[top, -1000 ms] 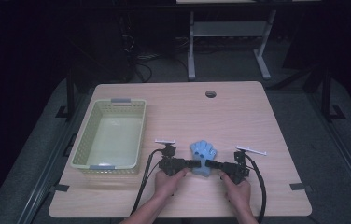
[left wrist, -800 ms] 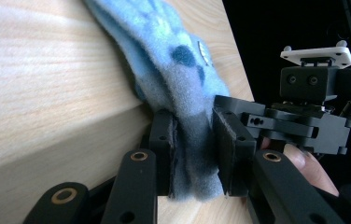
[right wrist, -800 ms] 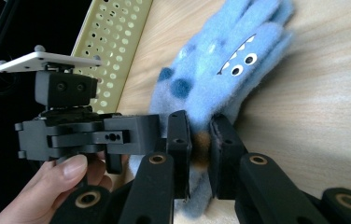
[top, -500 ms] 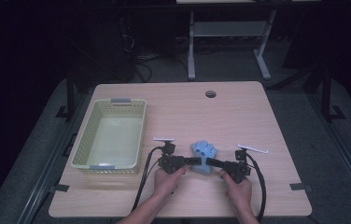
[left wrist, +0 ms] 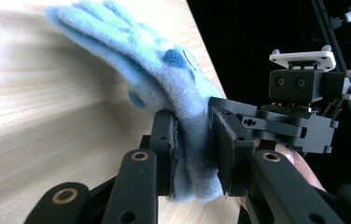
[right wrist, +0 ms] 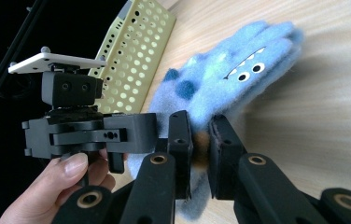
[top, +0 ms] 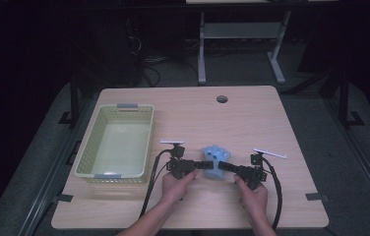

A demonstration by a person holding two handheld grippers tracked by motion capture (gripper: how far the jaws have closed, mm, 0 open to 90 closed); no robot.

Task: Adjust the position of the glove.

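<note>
Fleece monster glove (top: 214, 161), blue, is being pinched from both sides near the front edge of the wooden table (top: 252, 113).
Left gripper (left wrist: 193, 140) and right gripper (right wrist: 200, 140) are each clamping nearly closed on a fold of its cuff end. Risk: the hands pulling apart may be dragging fleece out of one pinch, dropping that side. Yellow-green perforated basket (top: 116, 142) is sitting to the left, well apart; nothing is blocking the way there.

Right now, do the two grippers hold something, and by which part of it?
Yes. Both hold one blue fuzzy glove. The left gripper clamps one side of its cuff end, and the right gripper clamps the opposite side.
</note>
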